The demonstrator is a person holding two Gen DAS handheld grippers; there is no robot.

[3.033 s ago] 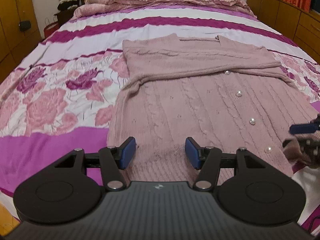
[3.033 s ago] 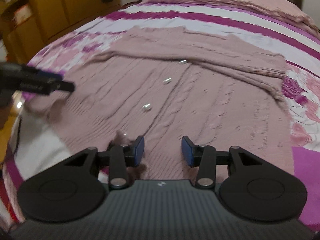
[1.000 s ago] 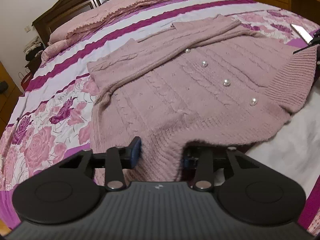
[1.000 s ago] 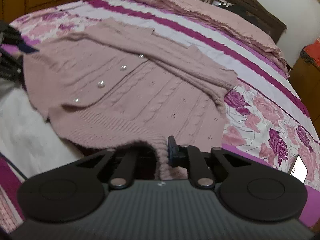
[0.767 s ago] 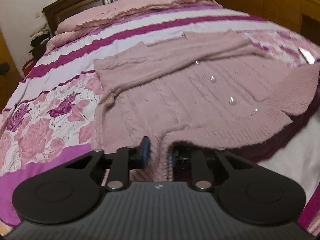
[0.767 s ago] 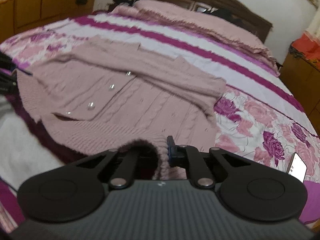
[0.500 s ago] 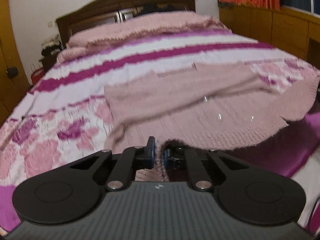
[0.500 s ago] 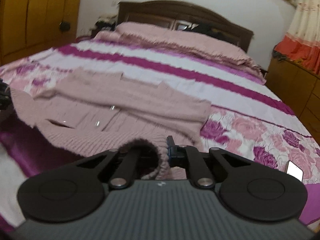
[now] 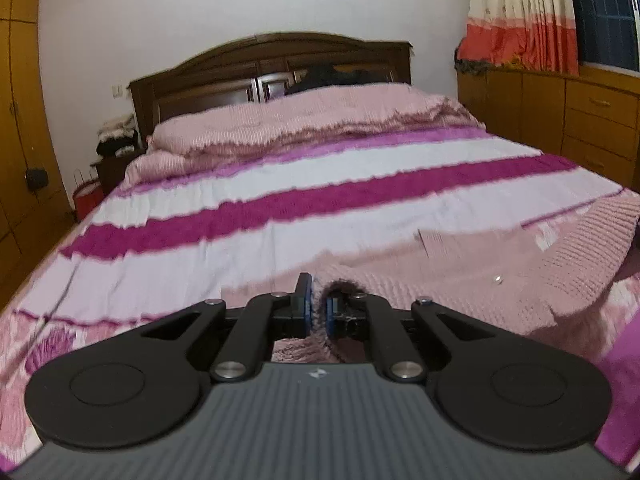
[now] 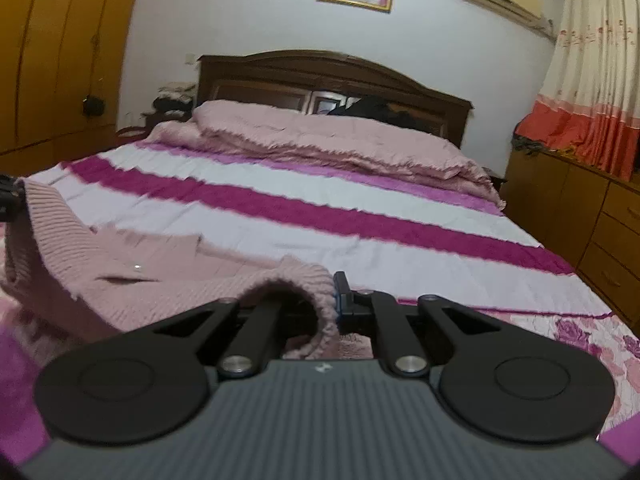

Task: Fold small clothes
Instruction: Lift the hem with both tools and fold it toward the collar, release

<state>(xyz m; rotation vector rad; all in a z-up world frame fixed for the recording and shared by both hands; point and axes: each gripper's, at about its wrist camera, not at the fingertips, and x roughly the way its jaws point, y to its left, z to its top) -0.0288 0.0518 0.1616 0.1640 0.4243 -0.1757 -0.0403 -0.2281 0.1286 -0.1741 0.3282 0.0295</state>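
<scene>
A pink knitted cardigan point(image 9: 460, 280) with pearl buttons is lifted by its ribbed hem above the striped bedspread point(image 9: 280, 216). My left gripper point(image 9: 317, 312) is shut on the hem's left corner, the knit bunched between its blue pads. My right gripper point(image 10: 330, 300) is shut on the hem's other corner, the ribbed edge point(image 10: 312, 280) curling over its left finger. The lifted hem sags between both grippers, and the cardigan point(image 10: 120, 276) hangs toward the bed with its upper part mostly hidden behind the raised edge.
A pink quilt point(image 9: 312, 120) lies folded at the dark wooden headboard point(image 9: 272, 68). Wooden cabinets point(image 9: 580, 120) and curtains point(image 10: 592, 120) line the right side, wardrobes point(image 10: 60, 52) the left. A red bag point(image 9: 86, 200) stands by the bed's left side.
The left gripper closed on the hem. Both grippers then rose and tilted up with the cardigan's hem, so the views now look toward the headboard and wall.
</scene>
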